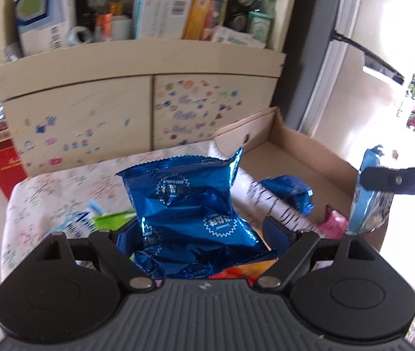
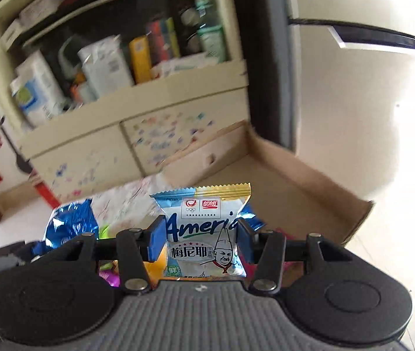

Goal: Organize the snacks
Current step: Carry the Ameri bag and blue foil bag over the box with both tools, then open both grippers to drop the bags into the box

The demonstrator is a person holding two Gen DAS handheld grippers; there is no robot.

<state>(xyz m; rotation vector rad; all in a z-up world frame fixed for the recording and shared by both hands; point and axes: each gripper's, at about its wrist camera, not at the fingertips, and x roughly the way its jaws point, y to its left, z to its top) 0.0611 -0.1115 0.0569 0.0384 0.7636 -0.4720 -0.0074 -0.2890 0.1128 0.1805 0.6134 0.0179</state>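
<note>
A shiny blue foil snack bag (image 1: pixel 190 204) stands upright between the fingers of my left gripper (image 1: pixel 198 229), which is shut on it above the table. My right gripper (image 2: pixel 201 234) is shut on a white and light-blue snack packet (image 2: pixel 204 242) printed with a chef. In the left wrist view that packet (image 1: pixel 368 196) shows edge-on at the right, with one right finger (image 1: pixel 382 180) across it. An open cardboard box (image 1: pixel 295 152) lies to the right, and a small blue packet (image 1: pixel 292 190) is in it.
A table with a floral cloth (image 1: pixel 61 187) carries more loose snacks, among them a pink packet (image 1: pixel 333 225) and green and orange ones under my grippers. A cream cabinet (image 1: pixel 90 102) with a crowded shelf stands behind. A red box (image 1: pixel 0 161) sits on the floor at left.
</note>
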